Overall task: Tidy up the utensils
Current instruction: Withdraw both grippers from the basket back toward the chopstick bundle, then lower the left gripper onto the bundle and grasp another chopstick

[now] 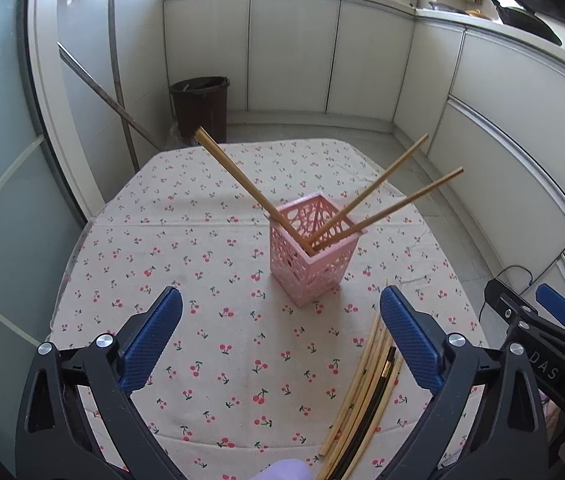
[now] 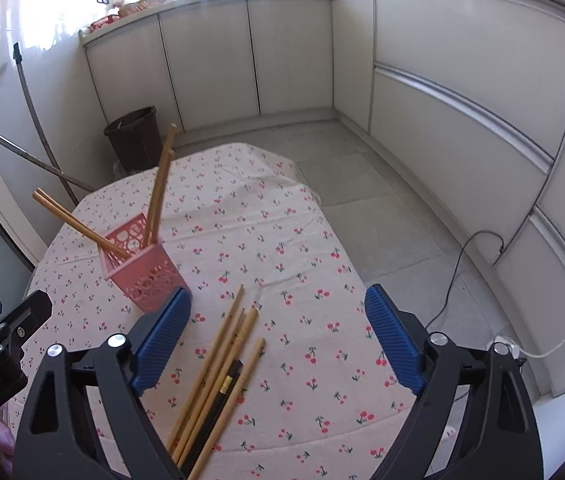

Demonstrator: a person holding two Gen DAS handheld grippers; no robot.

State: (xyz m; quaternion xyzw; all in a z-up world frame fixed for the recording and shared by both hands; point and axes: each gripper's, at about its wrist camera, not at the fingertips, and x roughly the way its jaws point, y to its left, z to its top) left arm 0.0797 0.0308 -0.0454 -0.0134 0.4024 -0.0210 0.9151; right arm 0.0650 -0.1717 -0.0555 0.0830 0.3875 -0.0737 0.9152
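i'm holding both grippers over the counter [image 2: 314,240], left gripper [image 1: 281,334] and right gripper [image 2: 278,336], jaws standing wide with nothing between the pads. the holder [image 1: 314,248] is sitting at twelve o'clock in the left view, four chopsticks [image 1: 386,204] already leaning in it. the loose pile [image 2: 222,372] is lying at six o'clock under the right jaws. i'm judging the next pickup is in hand: lowering onto one stick, then closing.

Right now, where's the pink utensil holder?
The pink utensil holder stands upright on the cherry-print tablecloth, mid-table in the left wrist view, with chopsticks leaning out of it. The loose chopsticks lie on the cloth nearer the grippers.
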